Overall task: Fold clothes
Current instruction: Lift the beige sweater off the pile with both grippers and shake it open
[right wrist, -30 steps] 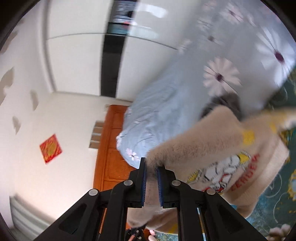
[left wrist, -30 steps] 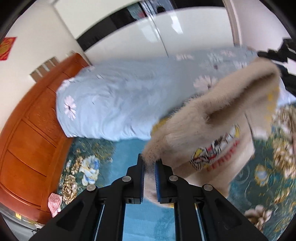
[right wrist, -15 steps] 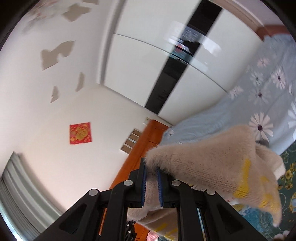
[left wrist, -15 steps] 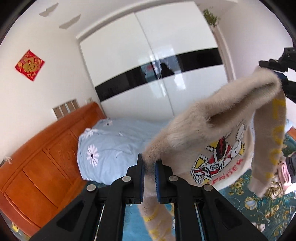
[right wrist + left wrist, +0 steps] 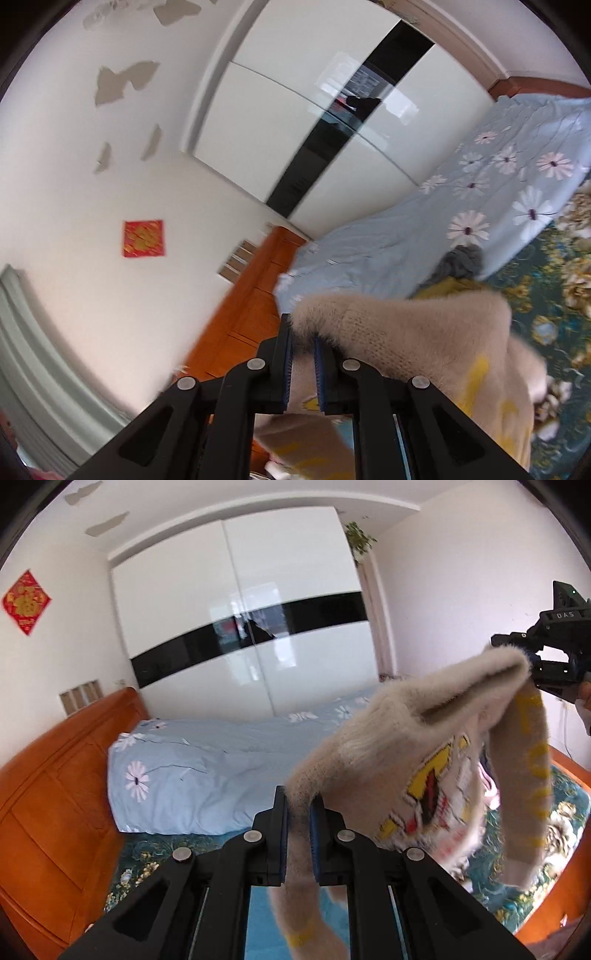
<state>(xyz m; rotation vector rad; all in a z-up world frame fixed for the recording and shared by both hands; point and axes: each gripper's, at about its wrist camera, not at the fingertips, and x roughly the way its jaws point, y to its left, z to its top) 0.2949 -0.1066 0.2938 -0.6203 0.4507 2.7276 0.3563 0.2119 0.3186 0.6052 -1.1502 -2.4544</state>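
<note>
A fuzzy beige sweater (image 5: 417,746) with a yellow, red and black cartoon print hangs in the air above the bed, stretched between both grippers. My left gripper (image 5: 298,805) is shut on one shoulder of it. My right gripper (image 5: 303,338) is shut on the other shoulder of the sweater (image 5: 417,332); it also shows in the left wrist view (image 5: 532,661) at the far right. A sleeve with yellow letters (image 5: 532,786) dangles below the right gripper. The lower hem is hidden behind the left gripper's body.
A bed with a teal floral cover (image 5: 569,812) and a light blue daisy quilt (image 5: 192,771) lies below. An orange wooden headboard (image 5: 55,794) stands on the left. A white and black wardrobe (image 5: 251,627) stands behind. Grey and yellow clothes (image 5: 458,266) lie by the quilt.
Both grippers have lifted the sweater up off the bed and tilted from looking down at the quilt to looking level across the room. The sweater now hangs freely.
</note>
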